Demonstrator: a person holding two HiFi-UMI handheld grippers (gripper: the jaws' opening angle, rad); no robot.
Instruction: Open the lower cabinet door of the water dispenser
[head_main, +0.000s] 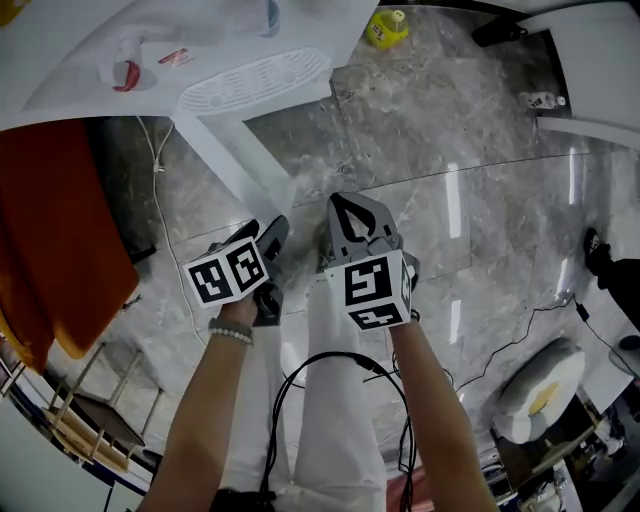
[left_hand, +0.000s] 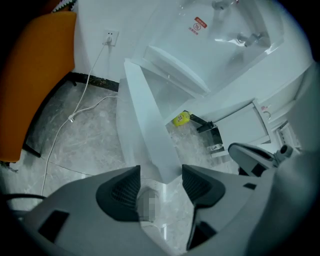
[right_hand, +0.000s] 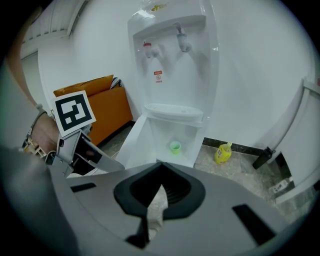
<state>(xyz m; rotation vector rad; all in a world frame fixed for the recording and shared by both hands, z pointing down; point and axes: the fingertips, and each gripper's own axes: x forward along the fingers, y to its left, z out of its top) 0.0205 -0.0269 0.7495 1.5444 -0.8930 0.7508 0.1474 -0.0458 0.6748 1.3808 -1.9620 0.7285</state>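
The cabinet door (left_hand: 145, 130) stands open, edge just beyond left hand-held gripper (left_hand: 161, 174).

In the head view, the path ahead of the left gripper (head_main: 262, 234) at eleven o'clock is barred by the open cabinet door (head_main: 238, 158), which stands out from the water dispenser (head_main: 210, 40) over the floor. At nine o'clock the room is closed off by an orange seat (head_main: 60, 240), and a white cable (head_main: 158, 200) is laid on the floor between seat and door. From twelve to three o'clock of the right gripper (head_main: 352, 212), bare marble floor (head_main: 480, 200) is offered, with a yellow bottle (head_main: 386, 28) set far off at twelve. Inside the opened compartment, space is taken by a small green cup (right_hand: 174, 146).
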